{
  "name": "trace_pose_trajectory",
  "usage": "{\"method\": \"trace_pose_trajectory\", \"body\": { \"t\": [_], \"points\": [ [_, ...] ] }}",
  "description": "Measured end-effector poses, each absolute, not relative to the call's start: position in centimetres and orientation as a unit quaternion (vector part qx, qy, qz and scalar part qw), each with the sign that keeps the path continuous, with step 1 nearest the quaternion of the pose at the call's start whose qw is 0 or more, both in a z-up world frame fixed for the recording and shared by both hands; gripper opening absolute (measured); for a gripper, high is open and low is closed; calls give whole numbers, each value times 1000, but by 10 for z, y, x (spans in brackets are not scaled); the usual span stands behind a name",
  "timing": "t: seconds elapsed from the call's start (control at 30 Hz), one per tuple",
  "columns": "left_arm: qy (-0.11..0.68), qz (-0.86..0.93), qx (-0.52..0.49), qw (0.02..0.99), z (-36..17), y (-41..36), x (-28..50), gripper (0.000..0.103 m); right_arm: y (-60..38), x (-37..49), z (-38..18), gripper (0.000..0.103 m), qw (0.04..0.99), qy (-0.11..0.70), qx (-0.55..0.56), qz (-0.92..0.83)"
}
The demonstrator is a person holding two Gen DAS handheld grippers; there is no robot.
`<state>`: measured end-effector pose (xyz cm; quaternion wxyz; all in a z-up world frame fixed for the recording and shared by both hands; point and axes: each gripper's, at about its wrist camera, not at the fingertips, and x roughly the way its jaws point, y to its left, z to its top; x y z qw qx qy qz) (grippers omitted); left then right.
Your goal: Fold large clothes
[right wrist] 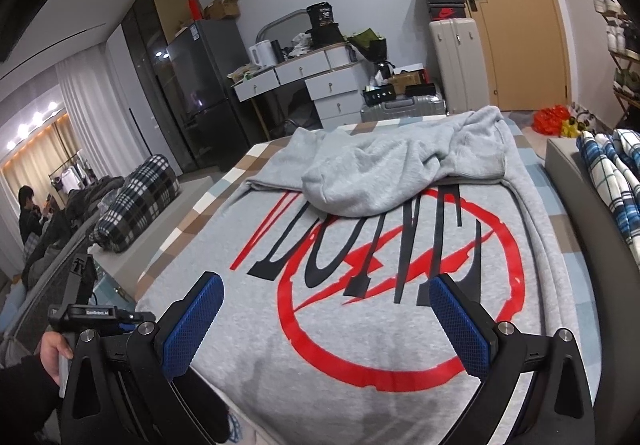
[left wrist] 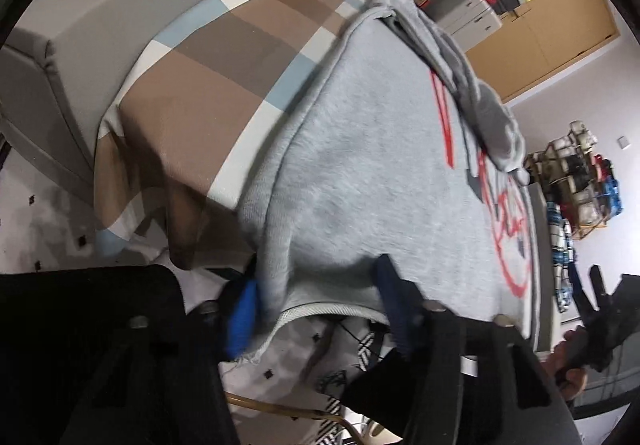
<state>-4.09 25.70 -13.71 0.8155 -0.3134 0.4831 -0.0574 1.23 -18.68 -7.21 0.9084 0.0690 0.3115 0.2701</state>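
At the grey sweatshirt (right wrist: 360,345) hem, left gripper (left wrist: 316,297) pinches the corner, right gripper (right wrist: 324,321) hovers wide; next, grip its corner

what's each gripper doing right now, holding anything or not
left gripper: jaws around the hem of the grey sweatshirt; grip cannot be told.
right gripper: open, holding nothing, above the sweatshirt.

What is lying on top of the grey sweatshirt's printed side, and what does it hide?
The sweatshirt's own bunched grey sleeves and hood are folded across its upper part. They cover the top of the black lettering and red circle print. Whatever lies beneath that bundle cannot be seen.
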Motion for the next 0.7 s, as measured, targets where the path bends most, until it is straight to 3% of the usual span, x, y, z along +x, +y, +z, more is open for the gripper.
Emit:
{"method": "trace_pose_trajectory", "body": {
  "t": [0.07,0.17,0.57,0.7],
  "points": [
    [484,-68,-311,815,-134,256,-44,22,-187,12,-72,103,908,311,70,271],
    [486,-84,-304,815,-130,251,-47,8,-187,11,-71,103,909,308,69,273],
    [484,-118,-318,807,-120,249,-51,6,-178,10,-72,103,908,311,49,278],
    [486,-116,-267,824,-117,235,-57,6,-176,11,-73,103,906,312,45,282]
  ]
}}
